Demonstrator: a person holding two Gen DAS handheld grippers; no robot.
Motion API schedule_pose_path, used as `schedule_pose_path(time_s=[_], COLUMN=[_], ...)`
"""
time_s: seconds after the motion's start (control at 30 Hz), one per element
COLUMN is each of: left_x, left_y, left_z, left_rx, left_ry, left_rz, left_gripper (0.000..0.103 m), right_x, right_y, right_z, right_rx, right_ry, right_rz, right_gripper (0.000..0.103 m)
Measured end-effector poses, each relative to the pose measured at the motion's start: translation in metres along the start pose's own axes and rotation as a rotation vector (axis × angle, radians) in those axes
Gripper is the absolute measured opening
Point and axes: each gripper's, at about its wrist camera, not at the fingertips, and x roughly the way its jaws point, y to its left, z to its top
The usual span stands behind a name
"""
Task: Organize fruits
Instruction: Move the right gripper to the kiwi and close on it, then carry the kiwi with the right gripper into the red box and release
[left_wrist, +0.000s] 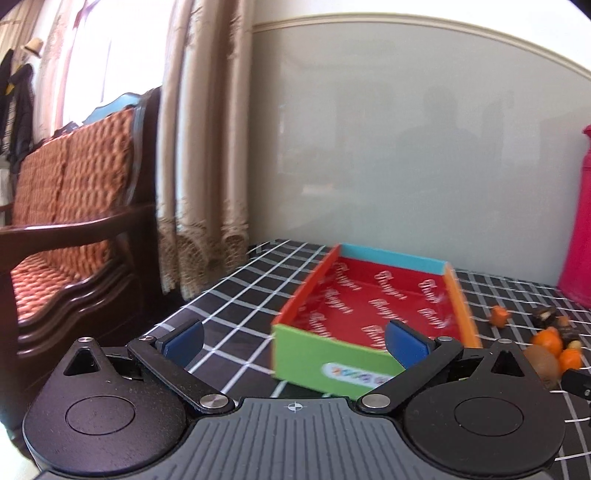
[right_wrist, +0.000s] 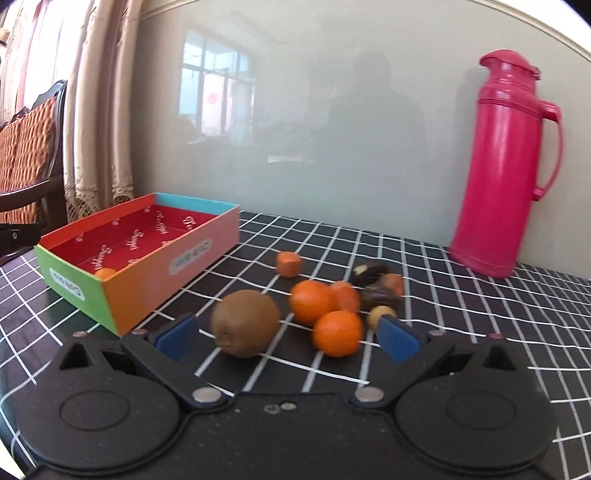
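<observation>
Checked tablecloth (right_wrist: 424, 302), colourful box (right_wrist: 147, 280), kiwi (right_wrist: 244, 323), tangerines (right_wrist: 312, 302) alongside

Before you: a glossy multicoloured cardboard box (right_wrist: 147, 258) with a shiny red printed lining; a smooth, glossy pink plastic flask (right_wrist: 506, 166); a fuzzy, matt brown kiwi (right_wrist: 245, 323); a checked black cloth (right_wrist: 443, 295) covering your worktop; a dark polished wooden bench (left_wrist: 74, 229).
</observation>
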Motion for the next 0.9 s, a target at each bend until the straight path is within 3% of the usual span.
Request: schedule_pose_path(time_s=[0.17, 0.23, 0.37, 0.57, 0.7, 0.9], left_x=[0.003, 0.005, 0.009, 0.013, 0.022, 0.03], left_y=[0.021, 0.027, 0.038, 0.05, 0.06, 0.061], left_z=[-0.002, -0.002, -0.003, -0.006, -0.008, -0.011], left_rx=[-0.039, -0.057, -0.099, -0.071, -0.061, -0.02], left_ry=[-0.013, -0.018, 0.005, 0.008, 0.048, 0.1], left_rz=[0.046, 0.068, 0.04, 0.084, 0.114, 0.112], left_gripper=[0.103, 0.103, 0.103, 0.103, 0.103, 0.103], right_x=[0.011, 0.017, 0.026, 0.042, 0.052, 0.059], right_y=[0.012, 0.015, 0.016, 0.021, 0.019, 0.014], right_z=[0.001, 0.001, 0.0, 0.001, 0.002, 0.001], right_rx=[-0.001, 0.004, 0.029, 0.049, 0.076, 0.102], right_ry=[0.023, 0.042, 0.073, 0.111, 0.145, 0.185], right_rz=[0.022, 0.018, 0.032, 0.027, 0.02, 0.027], right_gripper=[0.097, 0.091, 0.082, 0.076, 0.058, 0.049])
